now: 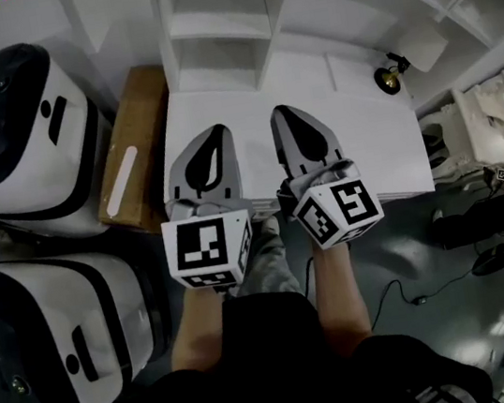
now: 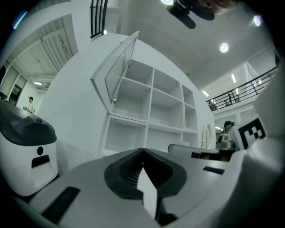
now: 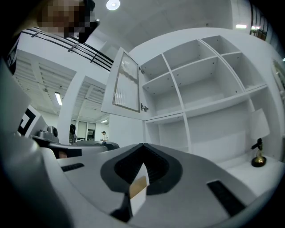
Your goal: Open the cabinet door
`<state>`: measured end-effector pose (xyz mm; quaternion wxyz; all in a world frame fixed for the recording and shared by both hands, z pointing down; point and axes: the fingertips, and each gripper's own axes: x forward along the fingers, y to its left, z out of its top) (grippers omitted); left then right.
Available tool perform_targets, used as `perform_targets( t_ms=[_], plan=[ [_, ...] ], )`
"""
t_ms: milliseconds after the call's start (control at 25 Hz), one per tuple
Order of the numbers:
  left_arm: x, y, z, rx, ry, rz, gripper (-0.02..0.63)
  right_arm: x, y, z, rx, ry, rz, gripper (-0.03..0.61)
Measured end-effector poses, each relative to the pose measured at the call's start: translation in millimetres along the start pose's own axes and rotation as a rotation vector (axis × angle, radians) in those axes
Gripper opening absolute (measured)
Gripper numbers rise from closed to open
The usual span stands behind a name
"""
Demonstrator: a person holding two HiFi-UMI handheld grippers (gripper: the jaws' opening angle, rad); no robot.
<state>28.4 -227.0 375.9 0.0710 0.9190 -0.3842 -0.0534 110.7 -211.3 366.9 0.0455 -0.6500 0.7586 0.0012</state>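
In the head view, our left gripper (image 1: 215, 137) and right gripper (image 1: 284, 115) lie side by side. Both point at the white cabinet (image 1: 223, 20) from above the surface (image 1: 355, 132) that runs along the cabinet's foot. In the left gripper view the jaws are pressed together with nothing between them. The cabinet door (image 2: 116, 73) hangs at the cabinet's upper left compartment, already swung well out from the cabinet's face. In the right gripper view those jaws are likewise closed and empty. The same door shows a ribbed pane, and a small ornament (image 3: 257, 158) stands on the surface by the cabinet's lower right. We judge the opening largely done. If the door must go wider, we should first part the jaws of one gripper and come to the door's free edge, the one farthest from the cabinet. We should then guide it along its arc rather than tug straight out, and keep the other gripper low and away from the ornament.
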Motion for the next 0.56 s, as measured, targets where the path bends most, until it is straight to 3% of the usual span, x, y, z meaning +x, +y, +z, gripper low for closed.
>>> perform_targets(
  t_ms=[240,560],
  plan=[
    [1.6,-9.2,-18.1,0.008,0.031,-0.021,0.012,-22.2,-13.5,-24.4,0.021,0.040,-0.056,0.018],
    [18.3,-39.6,-40.3,-0.010,0.075,-0.078,0.012,-50.5,-43.4,-24.6,0.004,0.055,-0.117,0.018]
  ],
)
